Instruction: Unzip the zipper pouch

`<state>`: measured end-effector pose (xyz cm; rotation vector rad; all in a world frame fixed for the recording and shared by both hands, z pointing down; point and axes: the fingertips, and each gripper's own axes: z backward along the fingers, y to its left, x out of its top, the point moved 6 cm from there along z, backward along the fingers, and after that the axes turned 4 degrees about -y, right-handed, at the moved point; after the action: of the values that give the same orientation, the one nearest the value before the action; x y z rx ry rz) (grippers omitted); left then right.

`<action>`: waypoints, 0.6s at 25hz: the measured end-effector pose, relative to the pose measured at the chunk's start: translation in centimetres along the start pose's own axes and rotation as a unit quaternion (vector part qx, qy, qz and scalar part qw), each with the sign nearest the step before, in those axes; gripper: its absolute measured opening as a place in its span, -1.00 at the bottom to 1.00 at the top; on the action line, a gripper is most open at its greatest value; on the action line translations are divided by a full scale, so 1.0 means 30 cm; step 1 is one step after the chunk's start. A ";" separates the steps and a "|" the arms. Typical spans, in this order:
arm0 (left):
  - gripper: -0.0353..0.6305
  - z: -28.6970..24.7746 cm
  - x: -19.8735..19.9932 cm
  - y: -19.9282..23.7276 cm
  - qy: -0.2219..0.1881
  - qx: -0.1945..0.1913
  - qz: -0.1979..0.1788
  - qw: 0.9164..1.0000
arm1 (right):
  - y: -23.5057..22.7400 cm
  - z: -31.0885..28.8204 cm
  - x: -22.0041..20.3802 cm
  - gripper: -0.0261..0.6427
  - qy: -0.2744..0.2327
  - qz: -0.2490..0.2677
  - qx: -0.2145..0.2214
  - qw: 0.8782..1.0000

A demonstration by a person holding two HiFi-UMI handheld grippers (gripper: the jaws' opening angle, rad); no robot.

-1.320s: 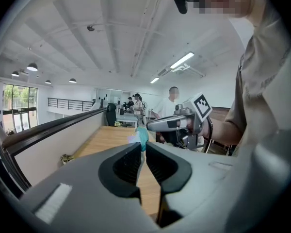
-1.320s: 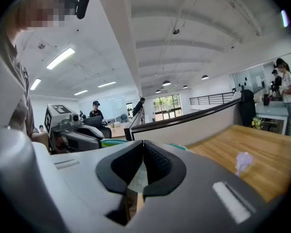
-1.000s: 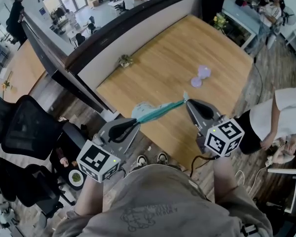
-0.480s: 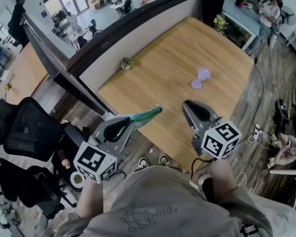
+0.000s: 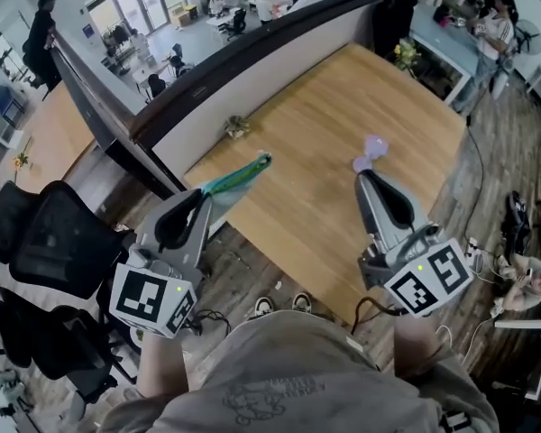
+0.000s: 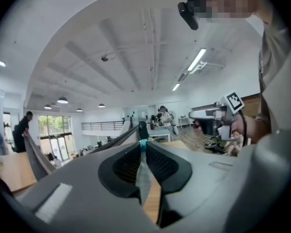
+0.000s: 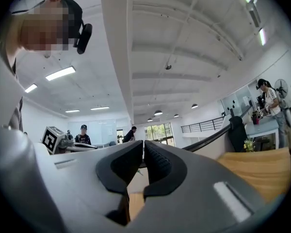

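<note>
Left gripper [image 5: 201,197] is clenched on one end of the zipper pouch [image 5: 239,174]. In the left gripper view its two jaws press a thin teal and grey strip of the fabric between them. The pouch sticks out from the jaws toward the far right, lifted over the near left edge of the wooden table [image 5: 343,97], and it shows only its narrow side. I cannot tell if the zipper is open, or if something is inside the pouch.

Right gripper [image 5: 364,175] is closed with nothing in it; in the right gripper view the pads meet at the tips. It is held over the near right part of the table, well apart from the pouch.

Just beyond its tip, two small pale violet things [image 5: 373,145] lie on the table; what they are I cannot say.

For writing, I find only the black and white square markers on the left cube [image 5: 149,298] and on the right cube [image 5: 430,278]. The grey shirt [image 5: 270,386] of the person has a print, too small to read.
</note>
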<state>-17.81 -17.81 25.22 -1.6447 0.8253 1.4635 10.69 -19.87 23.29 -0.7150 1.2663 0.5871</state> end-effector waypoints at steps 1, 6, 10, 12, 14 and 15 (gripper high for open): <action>-0.78 0.009 0.024 0.009 -0.003 0.018 -0.017 1.000 | 0.011 0.006 0.022 -0.87 -0.007 0.011 0.000 1.000; -0.78 0.047 0.082 0.022 -0.023 0.061 -0.046 0.997 | 0.055 0.033 0.061 -0.87 -0.015 0.075 -0.006 0.997; -0.78 0.054 0.058 0.004 -0.023 0.053 -0.038 0.998 | 0.067 0.042 0.024 -0.87 0.001 0.086 -0.007 0.996; -0.78 0.053 0.026 -0.012 -0.014 0.044 -0.032 0.998 | 0.066 0.041 -0.012 -0.87 0.018 0.082 -0.003 0.996; -0.78 0.052 -0.012 -0.030 -0.001 0.037 -0.023 0.999 | 0.067 0.036 -0.054 -0.87 0.036 0.077 0.000 0.996; -0.78 0.054 -0.031 -0.040 0.007 0.032 -0.019 0.999 | 0.069 0.034 -0.076 -0.87 0.045 0.073 0.002 0.996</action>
<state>-17.68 -15.83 26.23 -1.6161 0.8355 1.3859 9.32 -17.75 25.34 -0.6540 1.4111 0.6776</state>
